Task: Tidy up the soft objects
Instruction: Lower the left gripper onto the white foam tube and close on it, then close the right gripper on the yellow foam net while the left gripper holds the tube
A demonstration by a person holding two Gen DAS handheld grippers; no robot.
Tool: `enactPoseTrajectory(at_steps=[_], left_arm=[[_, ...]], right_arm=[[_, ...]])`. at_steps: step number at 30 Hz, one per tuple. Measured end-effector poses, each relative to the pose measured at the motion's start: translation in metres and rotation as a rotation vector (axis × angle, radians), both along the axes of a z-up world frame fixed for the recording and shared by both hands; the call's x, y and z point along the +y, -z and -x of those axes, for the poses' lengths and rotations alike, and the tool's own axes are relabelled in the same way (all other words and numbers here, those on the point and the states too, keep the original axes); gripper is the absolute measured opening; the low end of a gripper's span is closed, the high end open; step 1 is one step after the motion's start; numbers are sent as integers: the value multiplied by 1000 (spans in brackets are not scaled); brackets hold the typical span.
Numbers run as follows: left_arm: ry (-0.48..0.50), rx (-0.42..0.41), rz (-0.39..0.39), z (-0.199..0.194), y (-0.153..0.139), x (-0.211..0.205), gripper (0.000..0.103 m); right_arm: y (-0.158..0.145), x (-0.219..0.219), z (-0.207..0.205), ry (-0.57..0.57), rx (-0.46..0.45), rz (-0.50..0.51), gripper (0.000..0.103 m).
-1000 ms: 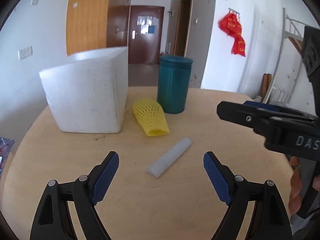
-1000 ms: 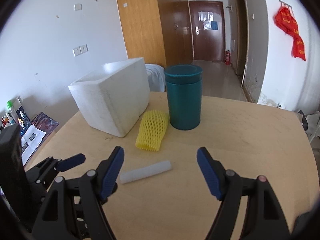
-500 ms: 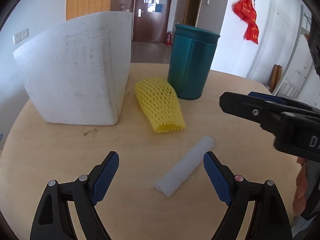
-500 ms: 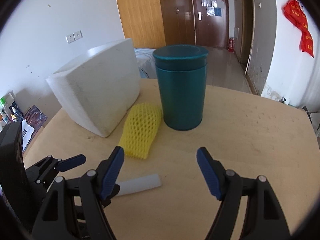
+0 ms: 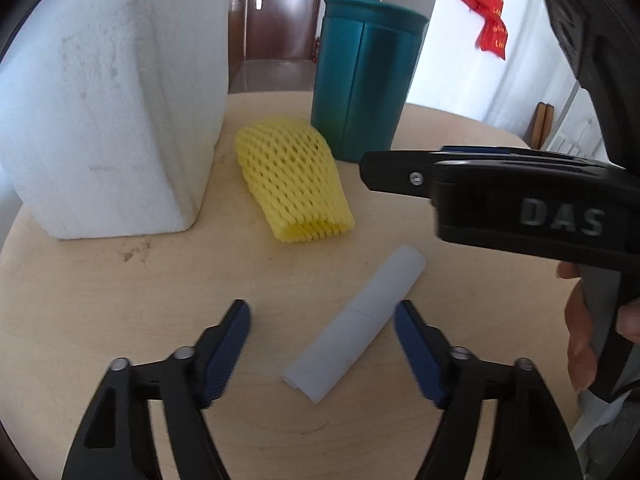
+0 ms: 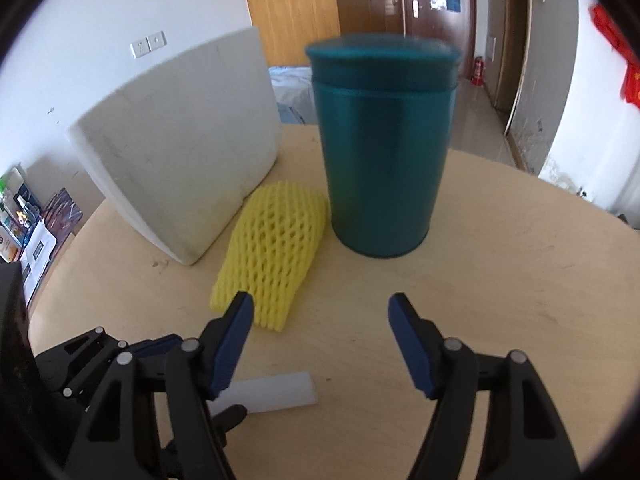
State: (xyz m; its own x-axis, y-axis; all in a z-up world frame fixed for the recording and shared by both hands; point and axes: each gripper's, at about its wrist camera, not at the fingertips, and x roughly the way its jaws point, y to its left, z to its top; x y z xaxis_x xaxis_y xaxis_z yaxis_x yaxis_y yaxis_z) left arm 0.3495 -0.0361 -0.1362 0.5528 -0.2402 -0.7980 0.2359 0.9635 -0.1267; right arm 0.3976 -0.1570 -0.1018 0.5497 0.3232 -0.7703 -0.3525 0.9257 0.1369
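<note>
A white foam roll (image 5: 357,322) lies on the round wooden table (image 5: 120,320); its near part sits between the open fingers of my left gripper (image 5: 322,318), close to the right finger. It also shows in the right wrist view (image 6: 276,392), low beside the left gripper. A yellow foam net sleeve (image 5: 292,190) (image 6: 272,246) lies between a white foam box (image 5: 108,120) (image 6: 180,164) and a teal canister (image 5: 364,76) (image 6: 382,148). My right gripper (image 6: 321,314) is open and empty, facing the canister; it shows from the side in the left wrist view (image 5: 500,196).
The table's far edge (image 6: 560,200) curves behind the canister. A shelf with small items (image 6: 20,228) stands left of the table. A doorway and corridor lie beyond.
Both grippers have moved forward and lower. The white roll now lies between the left fingers. The canister and the net sleeve loom larger in the right wrist view.
</note>
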Motion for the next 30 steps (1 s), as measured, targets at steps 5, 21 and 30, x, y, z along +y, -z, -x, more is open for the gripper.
enactPoseTrajectory(at_steps=[5, 21, 30], left_arm=[[9, -8, -30, 0, 2, -4, 60], [95, -1, -8, 14, -3, -13, 26], [68, -23, 10, 24, -8, -1, 6]], right_arm=[[2, 0, -6, 0, 8, -10, 73], [1, -6, -11, 8, 8, -26, 73], [9, 6, -12, -17, 14, -1, 73]])
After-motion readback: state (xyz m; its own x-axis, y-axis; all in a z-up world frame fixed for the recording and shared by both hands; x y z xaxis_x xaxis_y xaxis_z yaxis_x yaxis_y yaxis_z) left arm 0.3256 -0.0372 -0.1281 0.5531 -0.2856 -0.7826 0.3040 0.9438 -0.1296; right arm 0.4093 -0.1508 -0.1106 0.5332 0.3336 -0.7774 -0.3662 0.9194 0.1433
